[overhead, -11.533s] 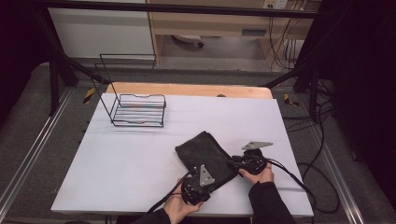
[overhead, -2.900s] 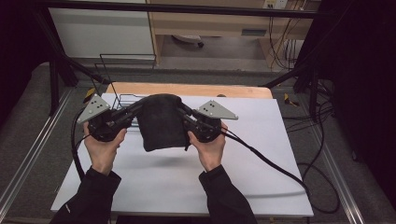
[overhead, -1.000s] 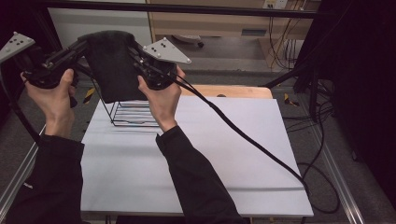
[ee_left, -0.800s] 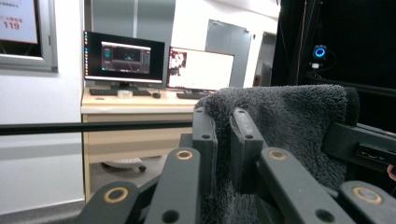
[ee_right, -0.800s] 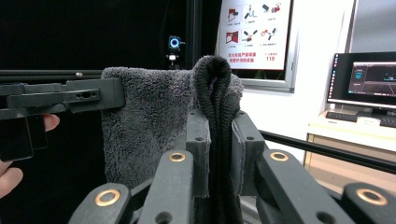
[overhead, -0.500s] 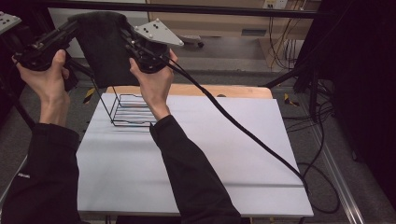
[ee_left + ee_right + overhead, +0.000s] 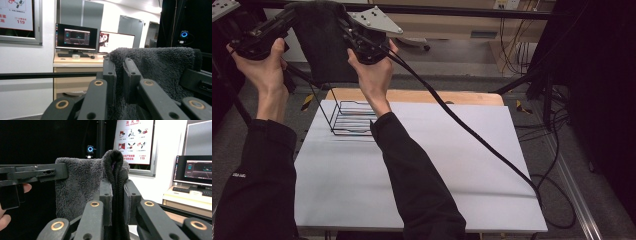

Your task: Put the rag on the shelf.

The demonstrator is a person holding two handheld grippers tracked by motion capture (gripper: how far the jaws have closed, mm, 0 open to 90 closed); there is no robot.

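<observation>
A dark fluffy towel (image 7: 319,47) hangs high above the table's back left corner, stretched between both grippers. My left gripper (image 7: 291,16) is shut on its top left corner and my right gripper (image 7: 346,26) is shut on its top right corner. In the left gripper view the jaws (image 7: 119,75) pinch the towel's (image 7: 157,70) edge. In the right gripper view the jaws (image 7: 117,195) clamp a folded ridge of the towel (image 7: 77,190), and the left gripper (image 7: 58,172) holds the far corner. A black wire basket (image 7: 354,120) stands on the white table (image 7: 437,165) below the towel.
The right gripper's black cable (image 7: 462,130) sweeps across the table to its right edge. A wooden board (image 7: 462,97) lines the table's back edge. Black frame bars and loose cables lie around the table.
The towel has gone from lying on the table to hanging between both grippers. Over the last second both hands have carried it higher and farther back, above the wire basket.
</observation>
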